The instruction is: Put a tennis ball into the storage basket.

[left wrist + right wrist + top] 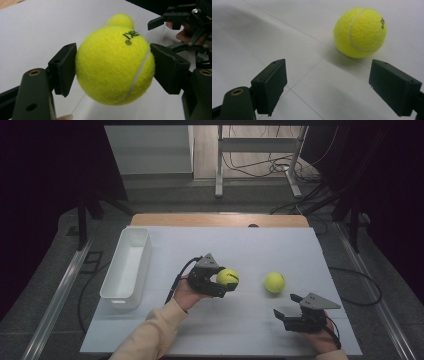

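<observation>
Table [240,320]: white top, taped seams across it, the whole play happening in the near half.
Bin [126,268]: long white tub at the left edge, looks bare inside, a likely drop spot for the balls, I'd judge.
Left gripper [231,281]: up off the table, jaws pressed on either side of a ball, aimed right toward the middle.
Right gripper [287,307]: low at the near right, jaws spread wide with nothing between them, nose pointed at the loose ball.
Held ball [113,66]: yellow tennis ball, pads on its two flanks across the widest part, black print facing up, white seam running down its right side.
Loose ball [360,32]: second yellow tennis ball, resting on the table between the two grippers, just ahead of the right jaws and a little to their right in the right gripper view; apart from them, not touched.
Handling: light, I'd say, with felt that gives the pads good bite; springy shell, so a firm squeeze is safe and nothing will break.
Risk: round and free, it will likely roll at the first nudge from one pad.
Where to grip: straddle the loose ball and close across its middle, both pads meeting it together.
</observation>
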Demonstrator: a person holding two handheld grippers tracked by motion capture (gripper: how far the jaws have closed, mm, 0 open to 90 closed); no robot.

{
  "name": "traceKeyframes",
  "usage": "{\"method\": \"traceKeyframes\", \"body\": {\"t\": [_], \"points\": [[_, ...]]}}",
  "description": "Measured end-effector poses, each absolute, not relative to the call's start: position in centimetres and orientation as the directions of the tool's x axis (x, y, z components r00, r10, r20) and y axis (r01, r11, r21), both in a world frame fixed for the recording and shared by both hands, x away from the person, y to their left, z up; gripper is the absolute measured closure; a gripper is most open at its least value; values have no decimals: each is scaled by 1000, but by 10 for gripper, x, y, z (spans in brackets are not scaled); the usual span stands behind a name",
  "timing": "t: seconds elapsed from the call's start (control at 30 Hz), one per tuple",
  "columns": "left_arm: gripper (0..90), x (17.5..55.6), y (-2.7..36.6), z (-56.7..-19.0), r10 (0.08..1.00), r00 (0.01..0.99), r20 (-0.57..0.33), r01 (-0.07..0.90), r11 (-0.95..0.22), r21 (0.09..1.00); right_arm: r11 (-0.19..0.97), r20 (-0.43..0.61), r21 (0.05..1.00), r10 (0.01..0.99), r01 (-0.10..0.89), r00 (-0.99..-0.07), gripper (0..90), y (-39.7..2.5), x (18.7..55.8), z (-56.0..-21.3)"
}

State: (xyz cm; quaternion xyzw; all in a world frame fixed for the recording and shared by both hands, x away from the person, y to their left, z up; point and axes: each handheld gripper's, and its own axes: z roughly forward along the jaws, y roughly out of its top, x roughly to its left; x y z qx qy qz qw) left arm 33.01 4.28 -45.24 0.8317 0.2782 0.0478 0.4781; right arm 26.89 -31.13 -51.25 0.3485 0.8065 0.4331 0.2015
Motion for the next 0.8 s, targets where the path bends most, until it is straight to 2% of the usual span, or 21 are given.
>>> {"method": "traceKeyframes", "body": {"t": [0.8], "points": [[262, 331, 63, -437, 540, 820, -190, 416, -334, 846, 381, -26, 840, 739, 386, -673, 158, -312, 269, -512]]}}
